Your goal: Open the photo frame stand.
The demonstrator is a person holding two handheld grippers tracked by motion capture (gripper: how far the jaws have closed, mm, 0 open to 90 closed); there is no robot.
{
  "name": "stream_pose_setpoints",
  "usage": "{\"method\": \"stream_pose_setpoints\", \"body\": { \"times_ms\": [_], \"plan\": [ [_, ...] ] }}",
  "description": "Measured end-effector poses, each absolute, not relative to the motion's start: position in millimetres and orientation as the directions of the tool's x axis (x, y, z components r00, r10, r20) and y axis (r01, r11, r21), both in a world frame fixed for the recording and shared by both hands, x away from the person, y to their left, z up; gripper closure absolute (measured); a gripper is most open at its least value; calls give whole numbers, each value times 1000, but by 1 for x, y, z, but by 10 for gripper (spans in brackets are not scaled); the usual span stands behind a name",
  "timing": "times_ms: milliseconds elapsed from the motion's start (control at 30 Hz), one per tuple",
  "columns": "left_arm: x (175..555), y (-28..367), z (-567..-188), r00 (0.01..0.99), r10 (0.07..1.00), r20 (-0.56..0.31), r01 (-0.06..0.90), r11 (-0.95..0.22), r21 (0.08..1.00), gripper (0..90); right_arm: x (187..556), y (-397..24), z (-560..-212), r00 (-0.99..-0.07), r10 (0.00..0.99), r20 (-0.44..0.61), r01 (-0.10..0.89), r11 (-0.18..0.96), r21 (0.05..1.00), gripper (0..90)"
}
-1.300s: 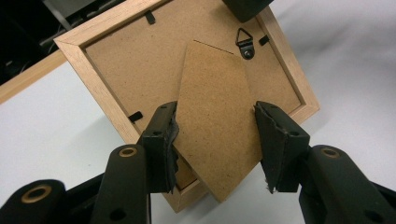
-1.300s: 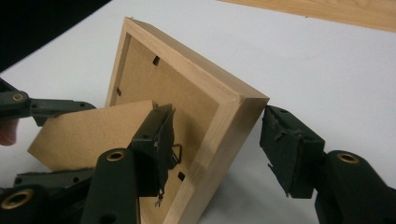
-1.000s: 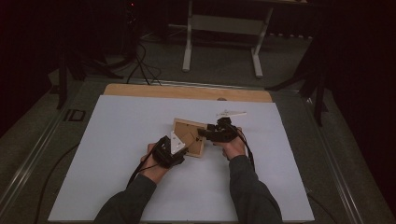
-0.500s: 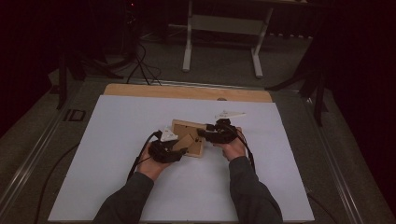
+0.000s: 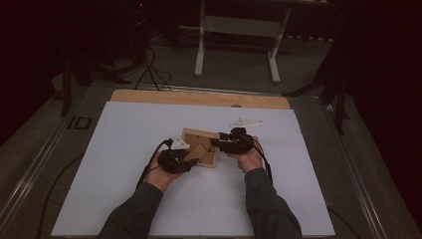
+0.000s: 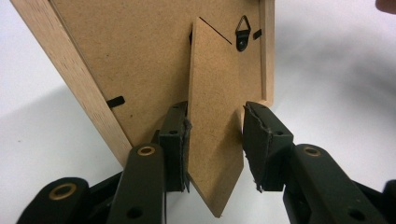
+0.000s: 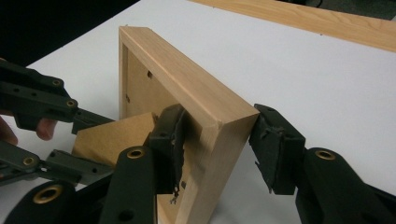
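High view: white table [image 5: 124,164], dark room; left gripper [image 5: 196,160] fingers closing round frame [image 5: 201,144] stand, right gripper [image 5: 215,144] astride.

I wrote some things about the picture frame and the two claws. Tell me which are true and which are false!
1. The wooden picture frame shows its brown back. True.
2. The left claw has the fold-out stand between its jaws. True: one pad touches it, the other stands a little off.
3. The right claw is around a cup. False: its jaws sit either side of the frame's wooden corner.
4. The frame lies on a red cloth. False: it is on a white table cover.
5. A small black hanging hook sits on the frame's back. True.
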State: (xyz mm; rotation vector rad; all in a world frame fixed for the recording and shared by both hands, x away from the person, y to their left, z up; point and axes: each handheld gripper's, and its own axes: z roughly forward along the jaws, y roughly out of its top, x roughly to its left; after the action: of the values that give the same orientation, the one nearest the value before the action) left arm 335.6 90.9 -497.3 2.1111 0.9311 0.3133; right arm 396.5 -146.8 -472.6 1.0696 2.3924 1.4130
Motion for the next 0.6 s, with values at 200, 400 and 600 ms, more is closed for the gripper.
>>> {"method": "stream_pose_setpoints", "body": {
  "times_ms": [200, 400, 600],
  "plan": [
    [341, 91, -496, 690, 713, -126, 527, -376, 762, 658, 393, -147, -470, -715, 672, 191, 489, 286, 824, 546],
    [341, 89, -497, 693, 715, -90, 511, -400, 761, 659, 389, -145, -468, -717, 680, 155, 466, 302, 831, 546],
    [347, 87, -498, 682, 728, -76, 517, -406, 753, 660, 386, -141, -466, -711, 692, 123, 448, 311, 838, 546]
  ]
}}
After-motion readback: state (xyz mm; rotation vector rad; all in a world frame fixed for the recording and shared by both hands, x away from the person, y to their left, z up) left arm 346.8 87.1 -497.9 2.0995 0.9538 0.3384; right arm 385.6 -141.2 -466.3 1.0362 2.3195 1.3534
